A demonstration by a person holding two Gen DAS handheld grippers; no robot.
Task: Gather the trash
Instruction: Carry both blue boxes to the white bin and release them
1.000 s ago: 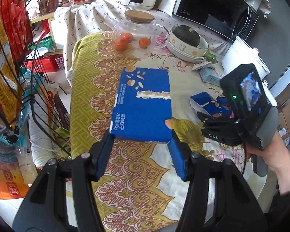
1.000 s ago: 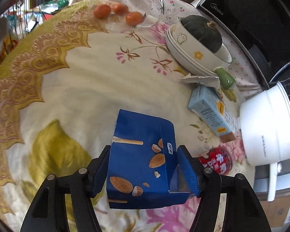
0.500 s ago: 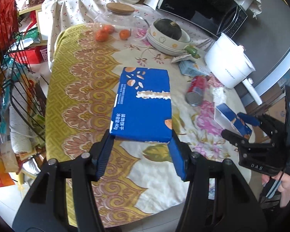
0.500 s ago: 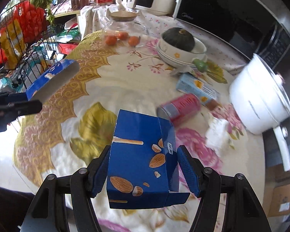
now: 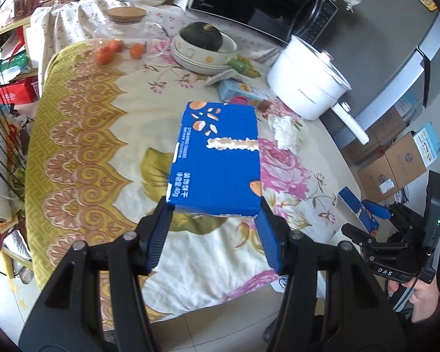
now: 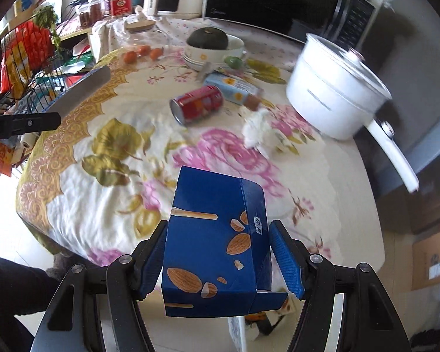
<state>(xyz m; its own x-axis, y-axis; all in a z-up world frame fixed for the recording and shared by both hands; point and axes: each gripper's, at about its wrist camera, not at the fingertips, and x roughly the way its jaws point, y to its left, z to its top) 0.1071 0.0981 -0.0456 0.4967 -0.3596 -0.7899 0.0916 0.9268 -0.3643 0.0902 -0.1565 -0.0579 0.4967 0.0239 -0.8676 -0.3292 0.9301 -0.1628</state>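
My left gripper [image 5: 214,228] is shut on a flat blue biscuit box [image 5: 217,158] and holds it above the near part of the round table [image 5: 82,158]. My right gripper [image 6: 218,259] is shut on a blue almond-print box [image 6: 214,246] with an open flap, held over the table's near edge; it also shows in the left wrist view [image 5: 363,211]. On the table lie a red can [image 6: 198,104], a light blue carton [image 6: 234,86] and a crumpled white tissue [image 6: 256,129].
A white pot [image 6: 334,99] with a long handle stands at the table's right. Stacked bowls holding a dark squash [image 6: 211,42] and a glass jar with oranges [image 6: 140,44] stand at the back. A wire rack [image 6: 20,58] is left, cardboard boxes [image 5: 396,167] right.
Both grippers have pulled back from the table with their boxes still held. More of the table and floor shows, with the can, carton and tissue now farther away.
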